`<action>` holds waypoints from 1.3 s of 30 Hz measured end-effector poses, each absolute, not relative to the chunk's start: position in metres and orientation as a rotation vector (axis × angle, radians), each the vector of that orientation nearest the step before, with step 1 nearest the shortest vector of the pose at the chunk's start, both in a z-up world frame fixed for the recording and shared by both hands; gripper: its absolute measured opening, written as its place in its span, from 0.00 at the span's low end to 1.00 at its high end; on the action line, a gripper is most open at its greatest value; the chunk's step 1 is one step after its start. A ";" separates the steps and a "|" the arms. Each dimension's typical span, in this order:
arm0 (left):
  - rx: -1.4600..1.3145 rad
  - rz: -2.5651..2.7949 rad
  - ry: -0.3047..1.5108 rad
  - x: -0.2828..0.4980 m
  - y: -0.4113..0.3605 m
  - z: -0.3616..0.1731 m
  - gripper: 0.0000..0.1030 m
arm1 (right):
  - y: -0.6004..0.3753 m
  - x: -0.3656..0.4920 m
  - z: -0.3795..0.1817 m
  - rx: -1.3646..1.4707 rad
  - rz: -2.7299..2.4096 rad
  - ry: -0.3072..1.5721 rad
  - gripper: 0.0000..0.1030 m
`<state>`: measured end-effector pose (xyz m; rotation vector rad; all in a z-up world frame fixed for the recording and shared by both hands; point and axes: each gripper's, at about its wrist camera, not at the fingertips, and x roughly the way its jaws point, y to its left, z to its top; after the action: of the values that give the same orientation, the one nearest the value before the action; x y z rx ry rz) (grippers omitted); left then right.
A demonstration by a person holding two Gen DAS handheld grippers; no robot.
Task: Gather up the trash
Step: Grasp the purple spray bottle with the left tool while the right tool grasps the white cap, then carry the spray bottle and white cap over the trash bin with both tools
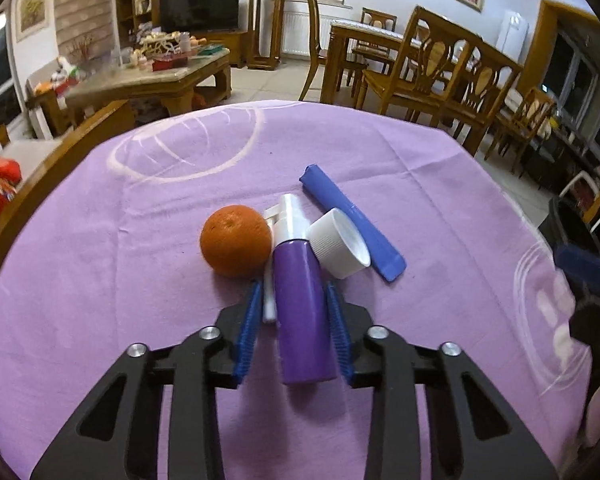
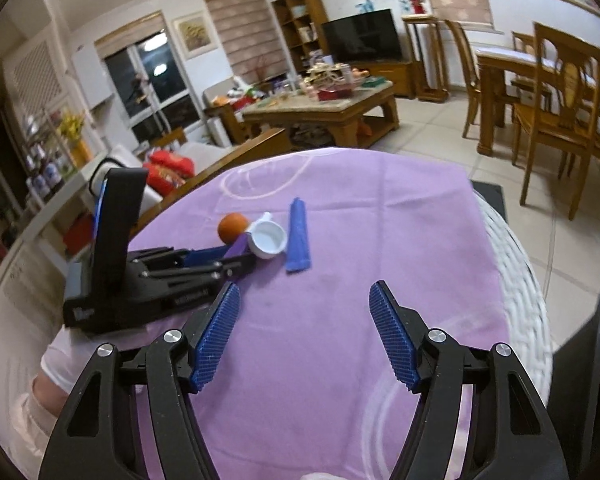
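A small cluster crowds the middle of the purple tablecloth (image 2: 340, 320). The left gripper (image 1: 294, 292) straddles a purple spray bottle (image 1: 302, 312), leaving slim gaps beside its pads. Tight against the bottle sit an orange (image 1: 236, 240) at ten o'clock and a white cap (image 1: 338, 242) at one o'clock (touching a blue tube (image 1: 352, 220) beyond). Before the right gripper (image 2: 304, 296), bare cloth lies open toward twelve; the left gripper blocks ten o'clock.

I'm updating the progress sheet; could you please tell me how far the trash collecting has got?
Nothing looks collected yet. The left hand-held gripper brackets the purple spray bottle. The orange, white cap and blue tube remain on the tablecloth. The right hand-held gripper is open and empty.
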<state>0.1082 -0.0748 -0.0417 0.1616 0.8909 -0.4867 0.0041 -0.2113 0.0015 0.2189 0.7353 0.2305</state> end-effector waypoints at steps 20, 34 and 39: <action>0.084 -0.577 0.927 0.083 -0.023 -0.038 0.30 | -0.099 0.126 -0.036 -0.013 0.317 0.906 0.42; 0.092 -0.579 0.931 0.085 -0.024 -0.038 0.31 | -0.100 0.140 -0.051 -0.012 0.297 0.948 0.37; 0.096 -0.577 0.924 0.085 -0.025 -0.038 0.30 | -0.110 0.124 -0.046 0.047 0.316 0.923 0.36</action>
<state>0.0846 -0.0246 -0.0384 0.0959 0.9244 -0.5773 0.1238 -0.1102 -0.0456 0.0465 0.9233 0.3162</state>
